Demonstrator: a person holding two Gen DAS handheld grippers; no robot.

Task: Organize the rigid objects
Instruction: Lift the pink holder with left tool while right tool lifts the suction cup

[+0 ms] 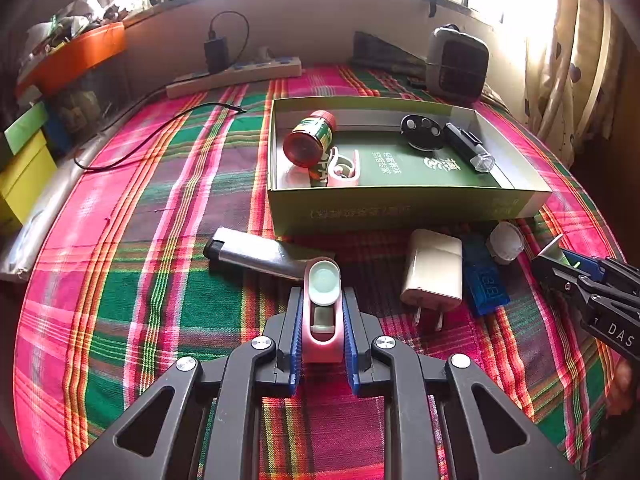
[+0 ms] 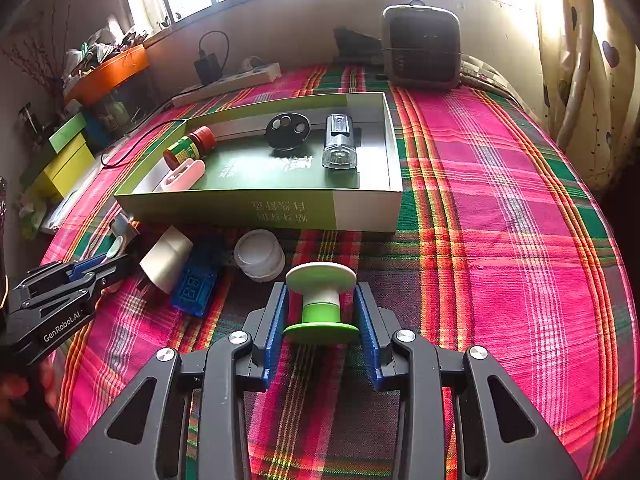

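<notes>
A green open box [image 1: 400,206] [image 2: 224,204] lies on the plaid cloth. It holds a red-capped bottle [image 1: 310,138] [image 2: 188,148], a pink clip [image 1: 344,170] [image 2: 184,176], a black disc [image 1: 422,130] [image 2: 288,130] and a clear-tipped black light [image 1: 468,146] [image 2: 340,144]. My left gripper [image 1: 322,300] is shut on a pink device with a pale green round pad [image 1: 323,308]. My right gripper [image 2: 320,300] is shut on a white and green spool [image 2: 321,300]. In front of the box lie a grey lighter [image 1: 256,254], a cream charger [image 1: 434,270] [image 2: 166,258], a blue meter [image 1: 486,284] [image 2: 196,286] and a white jar [image 1: 506,242] [image 2: 260,254].
A power strip [image 1: 236,74] [image 2: 228,82] and a grey heater [image 1: 456,62] [image 2: 420,46] stand at the back by the wall. A black cable [image 1: 160,132] runs across the cloth at left. Yellow and green boxes [image 1: 24,160] and an orange tray [image 1: 76,54] sit at far left.
</notes>
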